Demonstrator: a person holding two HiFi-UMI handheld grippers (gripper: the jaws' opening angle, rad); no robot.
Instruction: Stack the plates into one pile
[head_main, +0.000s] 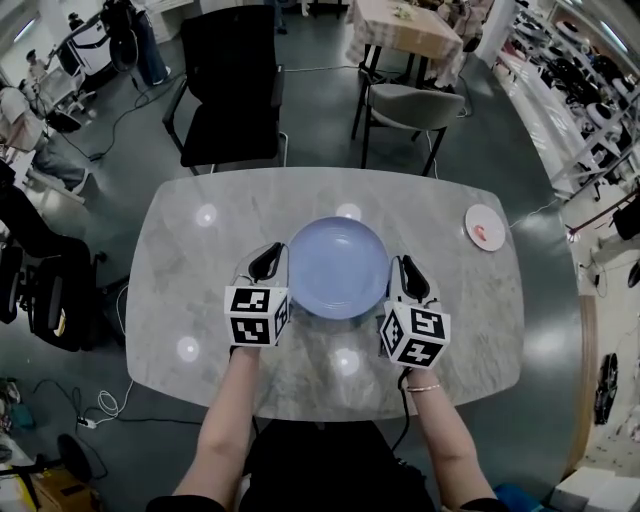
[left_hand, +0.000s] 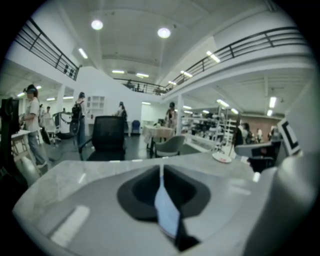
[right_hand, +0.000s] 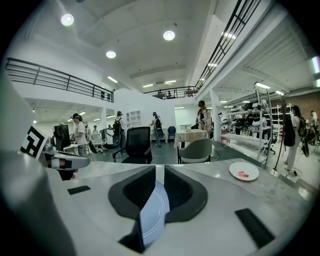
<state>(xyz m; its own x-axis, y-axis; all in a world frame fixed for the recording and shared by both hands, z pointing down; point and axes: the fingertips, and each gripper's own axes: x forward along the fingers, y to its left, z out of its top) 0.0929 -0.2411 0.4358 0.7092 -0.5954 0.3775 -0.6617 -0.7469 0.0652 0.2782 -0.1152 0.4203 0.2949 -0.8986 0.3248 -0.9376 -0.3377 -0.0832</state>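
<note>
Currently I see the marble table (head_main: 180, 250) with the blue plate (head_main: 337, 265) near its middle. Left gripper (head_main: 275, 265) is clamped on the plate's left rim, right gripper (head_main: 403, 280) on its right rim; the plate's edge runs between both jaw pairs. Small white plate (head_main: 485, 227) with a red smear sits far right, well apart.
</note>
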